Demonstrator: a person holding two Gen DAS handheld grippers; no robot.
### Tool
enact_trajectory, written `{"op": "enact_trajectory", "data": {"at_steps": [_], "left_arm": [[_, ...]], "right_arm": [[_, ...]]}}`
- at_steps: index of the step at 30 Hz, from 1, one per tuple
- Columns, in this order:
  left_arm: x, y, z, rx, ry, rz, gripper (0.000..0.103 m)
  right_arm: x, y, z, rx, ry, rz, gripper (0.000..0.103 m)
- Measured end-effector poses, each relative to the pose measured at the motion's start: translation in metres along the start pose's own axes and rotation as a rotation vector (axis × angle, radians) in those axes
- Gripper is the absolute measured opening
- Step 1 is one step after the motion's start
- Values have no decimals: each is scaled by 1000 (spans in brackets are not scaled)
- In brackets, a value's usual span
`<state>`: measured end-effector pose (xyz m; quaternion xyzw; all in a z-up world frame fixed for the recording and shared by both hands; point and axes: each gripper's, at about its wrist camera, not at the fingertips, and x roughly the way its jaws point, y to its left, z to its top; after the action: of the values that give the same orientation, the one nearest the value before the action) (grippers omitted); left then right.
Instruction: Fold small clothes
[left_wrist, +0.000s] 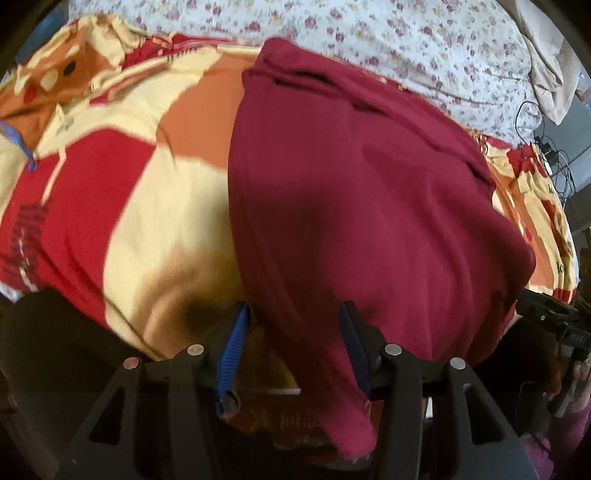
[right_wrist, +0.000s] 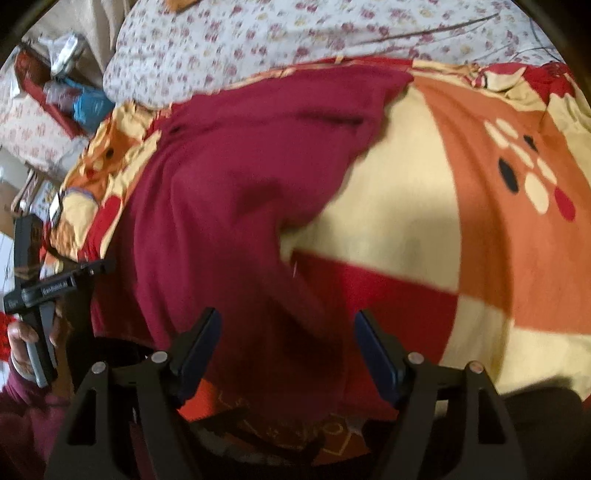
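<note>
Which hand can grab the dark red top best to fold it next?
Probably left. The left gripper has the dark red garment filling its narrower gap and draped over one finger. The right gripper stands wide open above the cloth, so it would have further to close.

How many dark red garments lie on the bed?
1. The dark red garment lies on the patterned blanket, its near edge between both grippers' jaws. Others may be hidden.

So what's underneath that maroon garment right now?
The maroon garment lies on a red, cream and orange patterned bedspread, which shows all around it. Whatever part of the bedspread, or anything else, sits directly beneath the garment is covered and cannot be seen.
</note>
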<state>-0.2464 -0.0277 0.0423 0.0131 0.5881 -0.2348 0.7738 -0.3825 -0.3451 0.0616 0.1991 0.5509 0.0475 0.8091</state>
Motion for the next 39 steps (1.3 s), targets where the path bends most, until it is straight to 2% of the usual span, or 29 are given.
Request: {"op": "enact_trajectory", "data": {"at_steps": [6, 9, 17, 22, 24, 25, 27, 28, 29, 31, 34, 37, 38, 39], "left_arm": [[10, 0, -21, -6, 45, -14, 41], [18, -2, -25, -6, 73, -17, 41], [26, 1, -30, -30, 114, -46, 41], [28, 10, -32, -59, 123, -41, 41], [28, 13, -32, -59, 123, -41, 41], [28, 13, -32, -58, 123, -43, 40], [30, 13, -31, -57, 123, -47, 41], [30, 14, -32, -55, 125, -50, 41], [30, 15, -33, -54, 127, -53, 40], [31, 16, -33, -56, 129, -59, 40], [33, 19, -32, -65, 130, -67, 40], [34, 17, -33, -67, 128, -67, 40], [34, 17, -34, -65, 126, -67, 37], [34, 16, -33, -66, 122, -72, 28]], "right_arm": [[18, -5, -24, -10, 85, -5, 78], [22, -12, -32, 15, 98, 13, 78], [22, -9, -38, 2, 84, 17, 78], [23, -11, -42, 2, 36, 19, 77], [22, -7, -44, -33, 29, -5, 74], [23, -3, -44, -58, 29, -23, 67], [23, 2, -43, -82, 32, -41, 50], [22, 1, -42, -81, 42, -34, 33], [22, 1, -41, -77, 55, -16, 27], [19, 4, -40, -81, 65, 25, 25], [24, 6, -38, -87, 80, 33, 26], [30, -7, -37, -12, 79, 77, 35], [30, -10, -38, 16, 69, 108, 38], [29, -10, -39, 13, 61, 113, 38]]}}
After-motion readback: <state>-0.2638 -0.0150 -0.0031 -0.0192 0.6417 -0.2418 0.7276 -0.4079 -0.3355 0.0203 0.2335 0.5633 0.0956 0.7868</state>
